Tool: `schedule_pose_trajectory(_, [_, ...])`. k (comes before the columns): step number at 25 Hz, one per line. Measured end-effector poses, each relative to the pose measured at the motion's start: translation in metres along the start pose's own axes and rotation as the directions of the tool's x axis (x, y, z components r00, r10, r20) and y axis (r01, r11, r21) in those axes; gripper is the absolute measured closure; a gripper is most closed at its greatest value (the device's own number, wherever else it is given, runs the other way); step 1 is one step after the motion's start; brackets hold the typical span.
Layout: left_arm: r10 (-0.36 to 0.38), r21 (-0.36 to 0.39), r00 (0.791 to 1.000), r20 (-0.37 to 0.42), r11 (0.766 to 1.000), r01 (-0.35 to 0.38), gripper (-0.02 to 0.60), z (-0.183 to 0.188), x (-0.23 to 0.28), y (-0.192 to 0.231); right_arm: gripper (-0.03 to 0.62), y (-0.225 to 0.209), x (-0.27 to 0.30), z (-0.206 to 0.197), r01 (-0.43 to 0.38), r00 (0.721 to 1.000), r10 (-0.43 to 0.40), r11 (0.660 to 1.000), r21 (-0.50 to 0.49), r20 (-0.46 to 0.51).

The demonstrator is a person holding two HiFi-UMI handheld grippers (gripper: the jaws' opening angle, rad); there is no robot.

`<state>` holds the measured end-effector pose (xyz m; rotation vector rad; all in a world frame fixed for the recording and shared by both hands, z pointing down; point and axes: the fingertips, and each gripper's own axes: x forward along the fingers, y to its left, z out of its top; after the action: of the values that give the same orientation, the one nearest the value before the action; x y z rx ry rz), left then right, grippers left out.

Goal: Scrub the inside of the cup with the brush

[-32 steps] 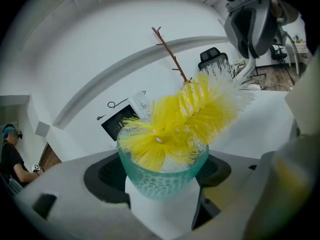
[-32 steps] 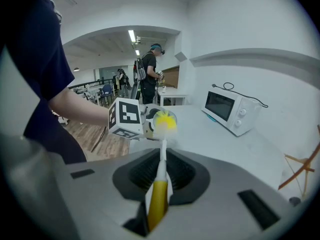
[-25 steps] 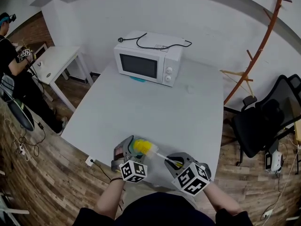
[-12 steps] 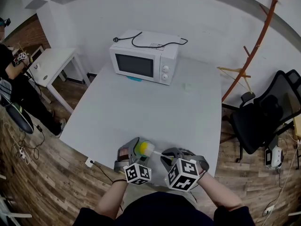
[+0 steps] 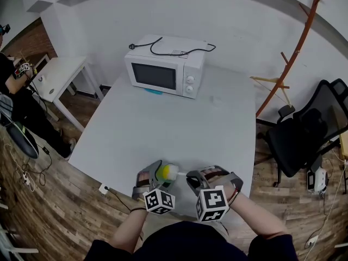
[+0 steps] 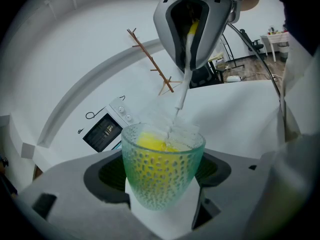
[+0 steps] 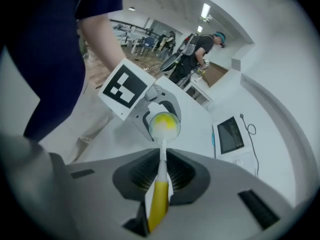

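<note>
Left gripper view: dimpled green cup (image 6: 162, 166), yellow brush (image 6: 155, 144) head inside.

Over the last second the right gripper (image 5: 191, 177) has swung leftward, narrowing the gap to the left gripper (image 5: 155, 179). The brush (image 5: 169, 172) has gone with it. Its yellow head, earlier at the mouth of the cup (image 6: 162, 171), now sits deeper inside, and less white stem shows between the two grippers.
</note>
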<state>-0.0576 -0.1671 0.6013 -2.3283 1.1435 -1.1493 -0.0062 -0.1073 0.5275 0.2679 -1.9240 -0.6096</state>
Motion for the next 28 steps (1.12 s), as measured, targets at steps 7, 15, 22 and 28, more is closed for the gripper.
schedule_pose_trajectory(7, [-0.053,-0.006,0.998,-0.024,0.999,0.053,0.189,-0.006,0.005,-0.014,0.545,-0.002,0.000,0.008,0.104,0.994,-0.108,0.889,-0.446,0.018])
schedule_pose_trajectory(15, [-0.067,-0.025,0.996,-0.059,0.998,0.066,0.189,-0.014,0.011,-0.012,0.545,-0.005,0.006,0.009,0.245,0.956,-0.267,0.513,-0.823,0.118])
schedule_pose_trajectory(22, [-0.055,-0.012,0.997,-0.060,0.998,0.055,0.189,-0.020,0.016,-0.013,0.545,-0.009,0.008,0.010,0.242,0.963,-0.245,0.624,-0.743,0.108])
schedule_pose_trajectory(28, [-0.033,-0.001,0.999,-0.043,0.999,0.033,0.189,-0.014,0.014,-0.007,0.545,-0.005,0.017,-0.009,0.077,0.995,-0.093,0.922,-0.380,-0.025])
